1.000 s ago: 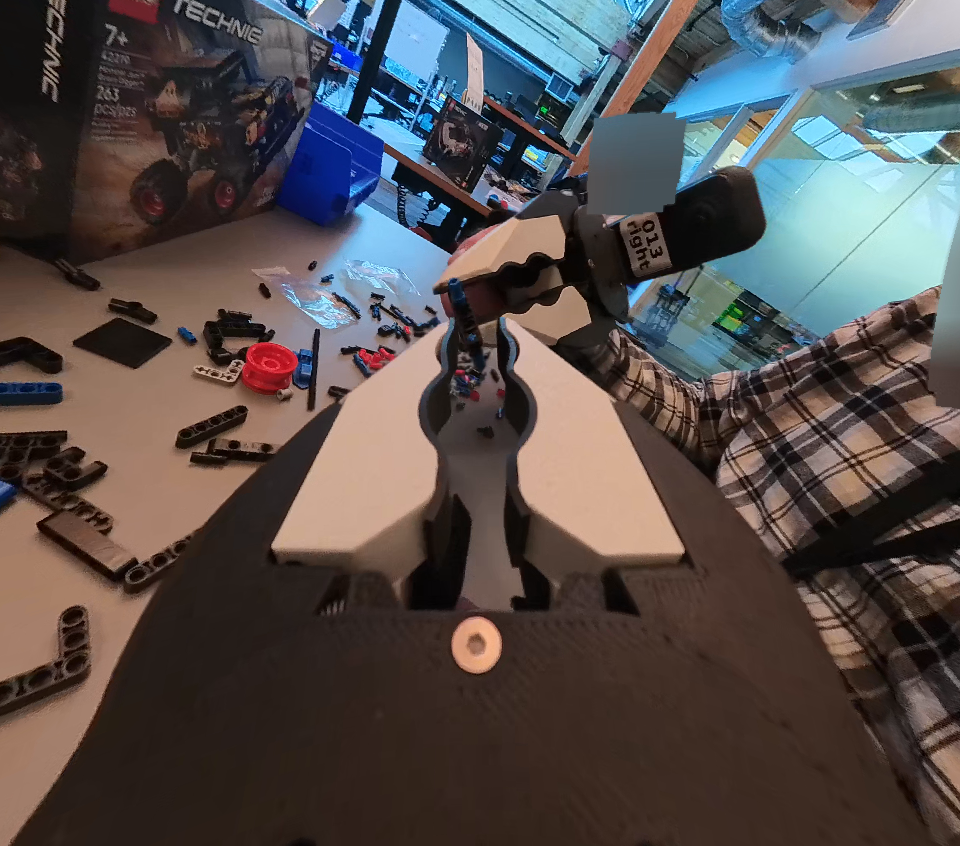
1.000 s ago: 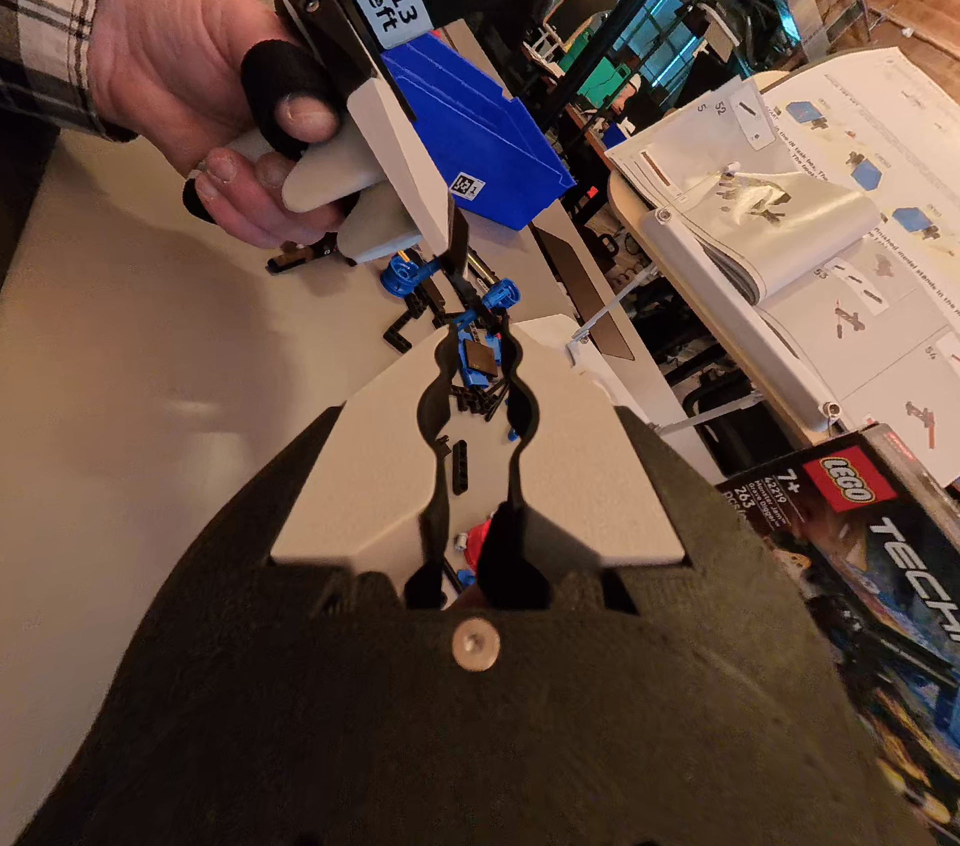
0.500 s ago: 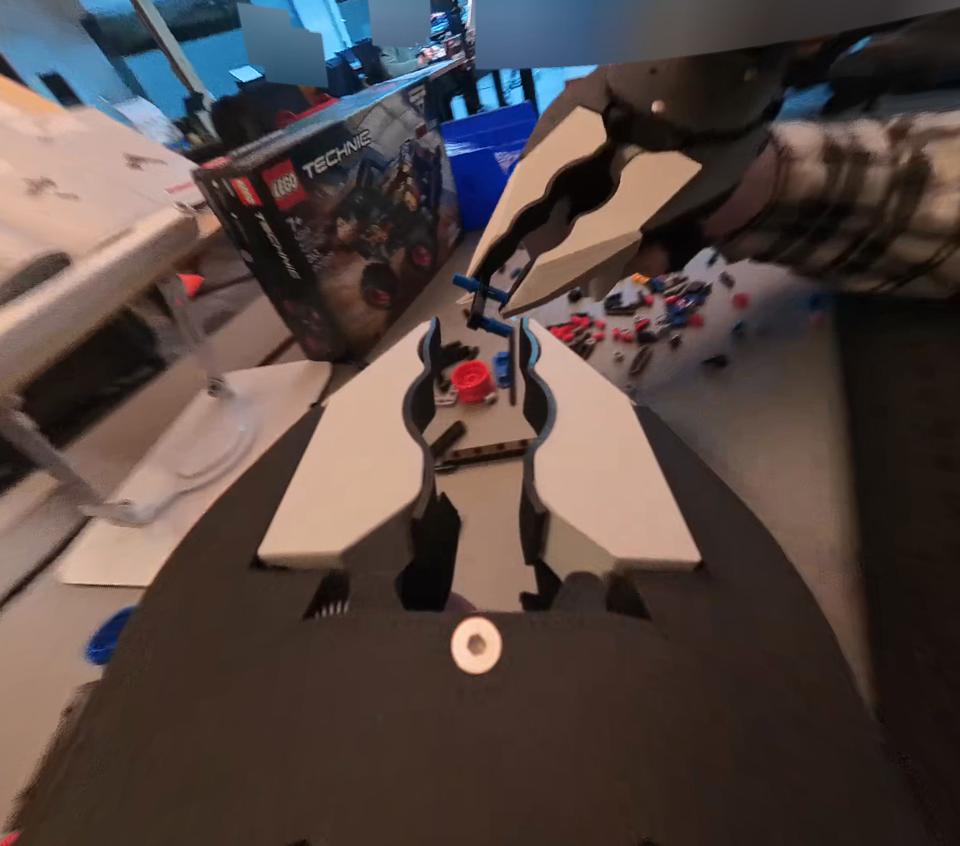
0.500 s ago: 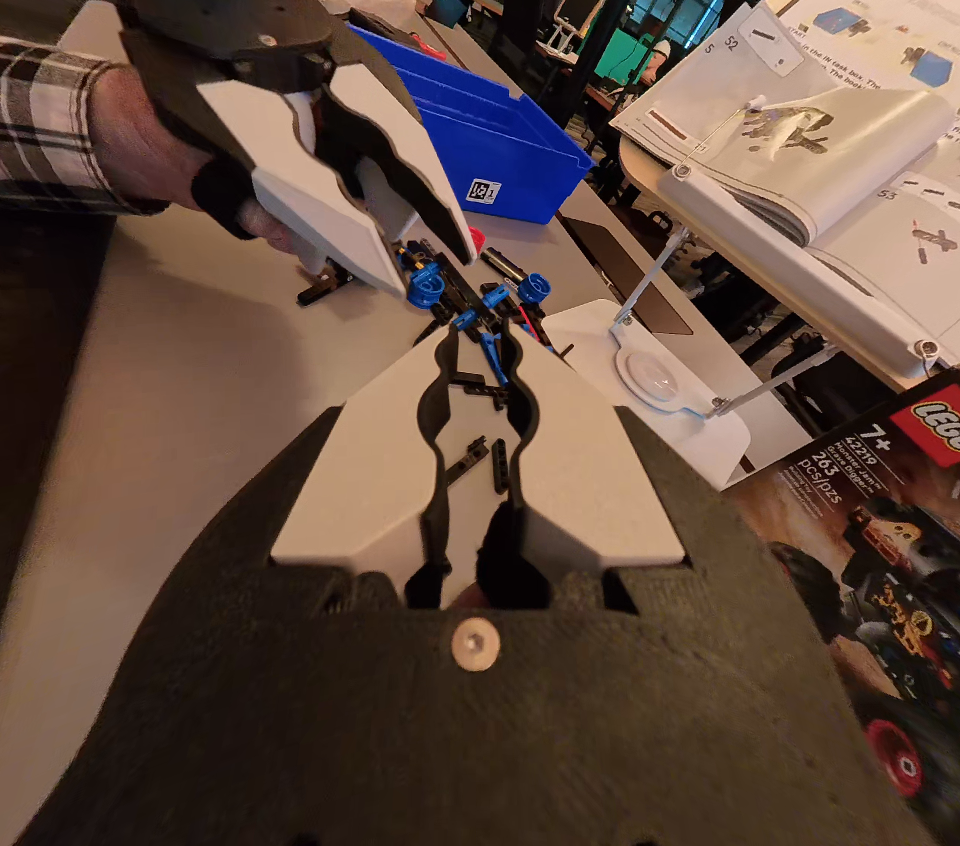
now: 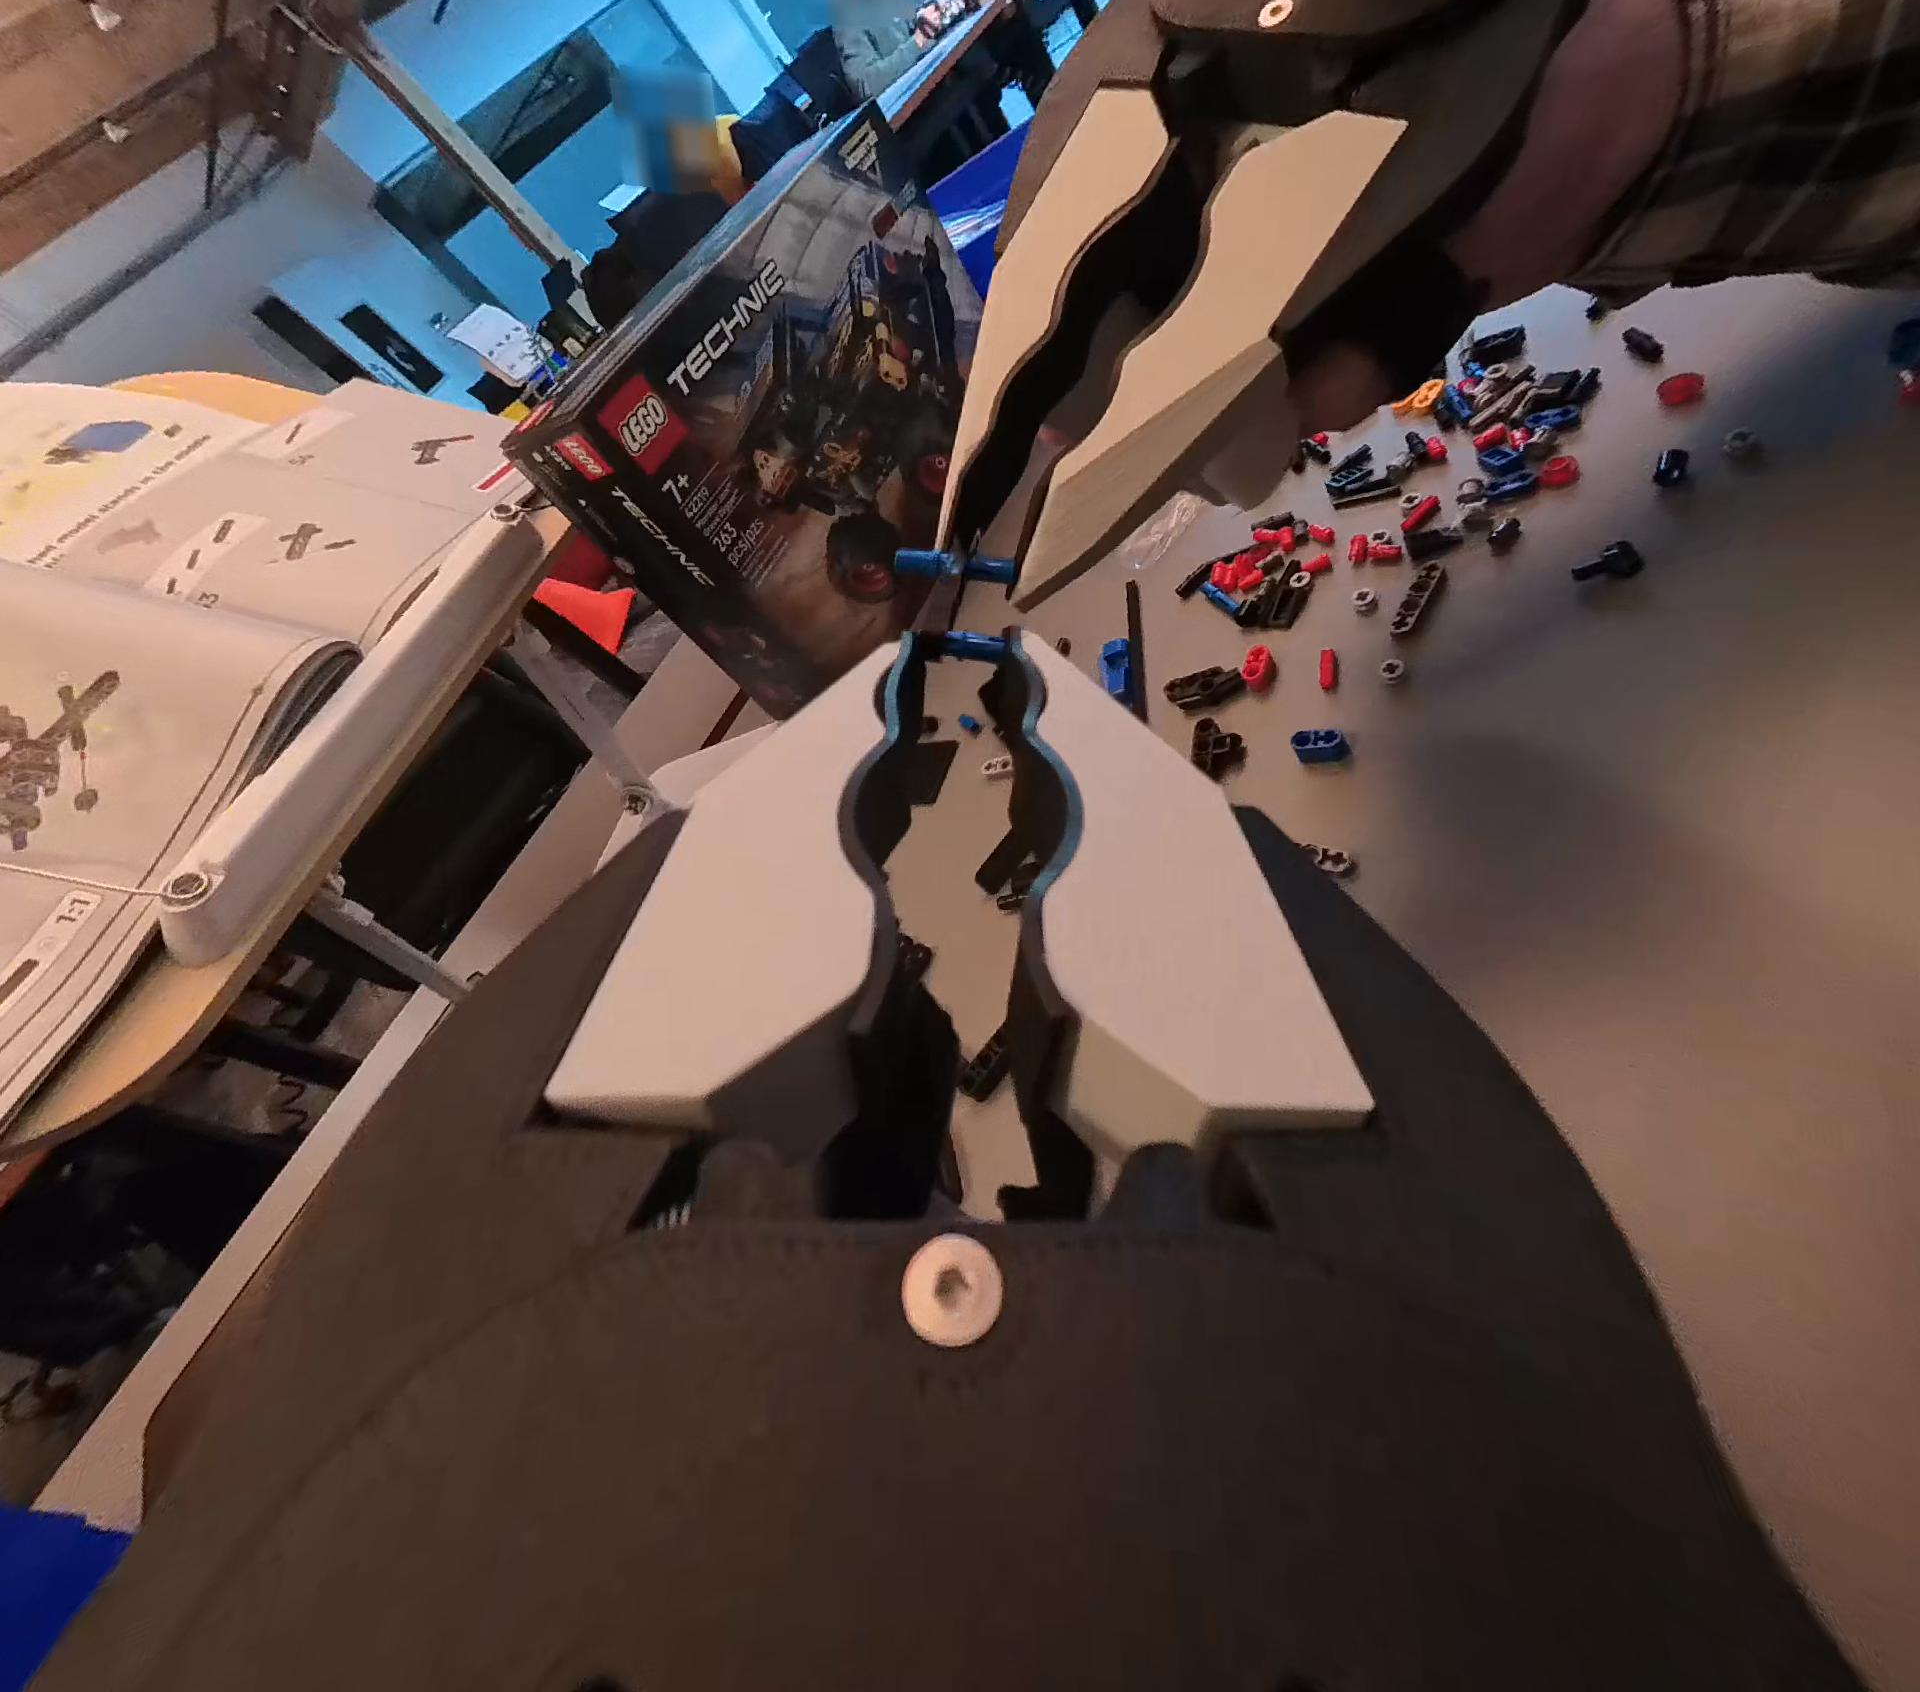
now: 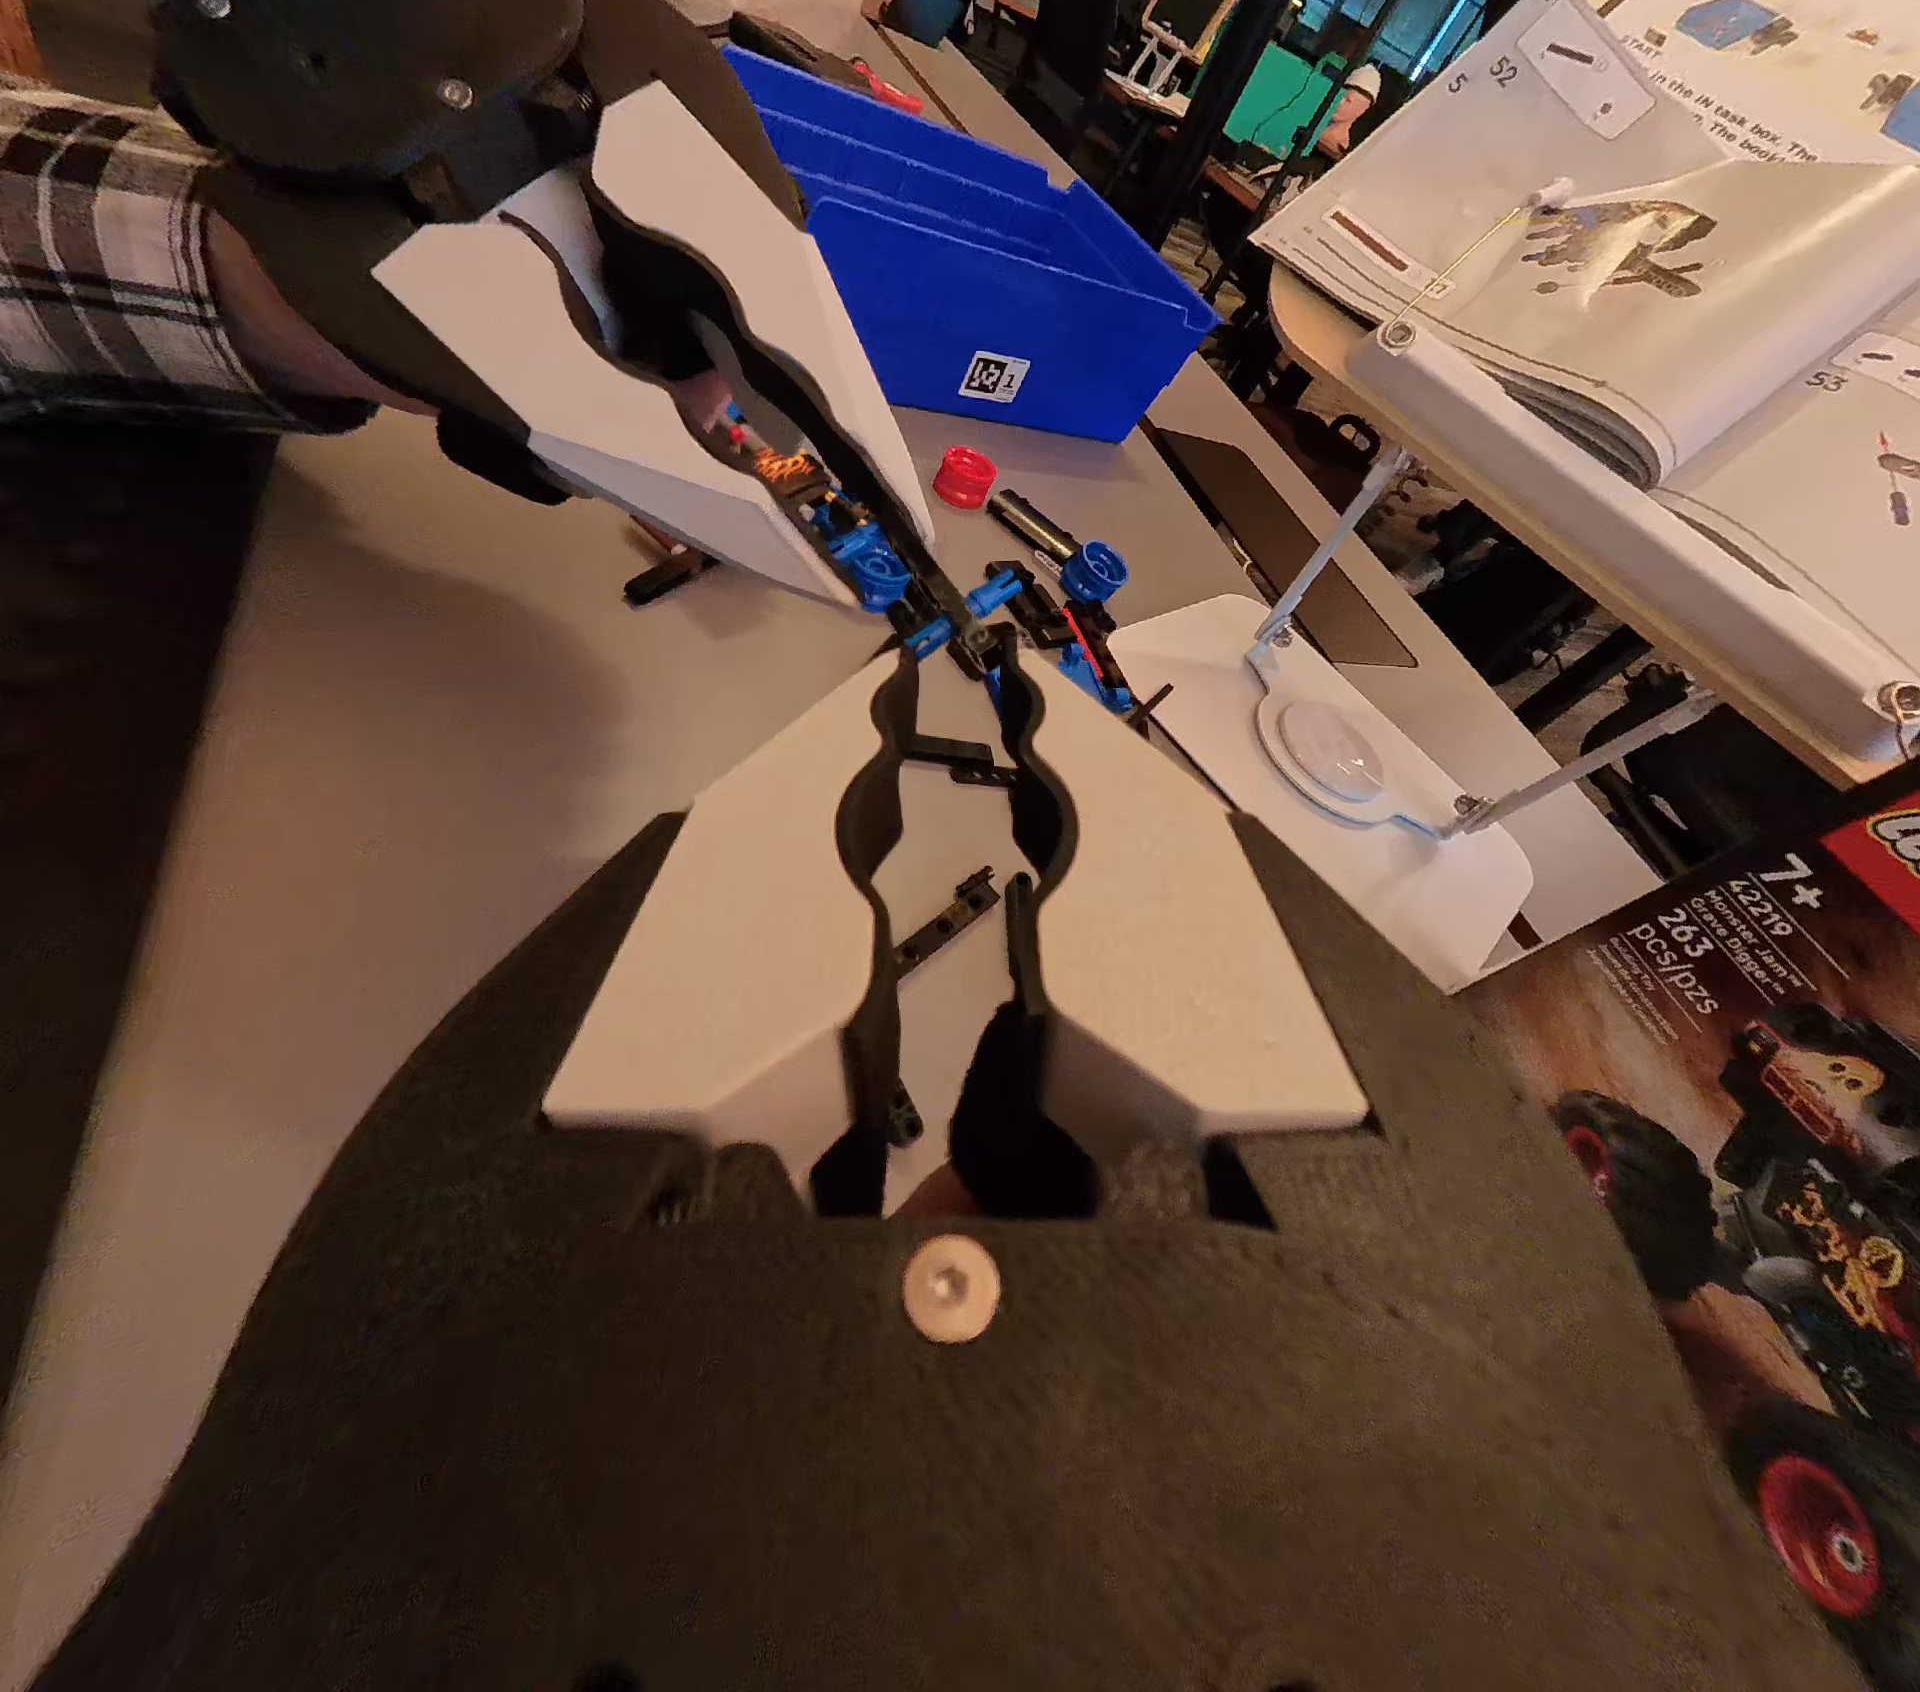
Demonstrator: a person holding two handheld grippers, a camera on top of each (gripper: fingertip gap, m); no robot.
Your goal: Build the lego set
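Both grippers have swung toward the box (image 5: 769,437); left gripper (image 5: 961,645) and right gripper (image 6: 961,655) pinch the light, fragile model (image 6: 935,603) by its black beam.

Two grippers meet tip to tip above the table (image 5: 1558,863). Loose parts (image 5: 1382,520) lie scattered on it right of the left gripper (image 5: 961,645). Box (image 5: 769,437) stands behind; booklet (image 5: 156,655) on a stand to its left. Bin (image 6: 987,292) sits behind the right gripper (image 6: 961,655), wheel (image 6: 964,479) before the bin.

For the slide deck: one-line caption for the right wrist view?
Two white-fingered grippers, right gripper and left gripper, meet tip to tip over a small black-and-blue lego assembly above the grey table.
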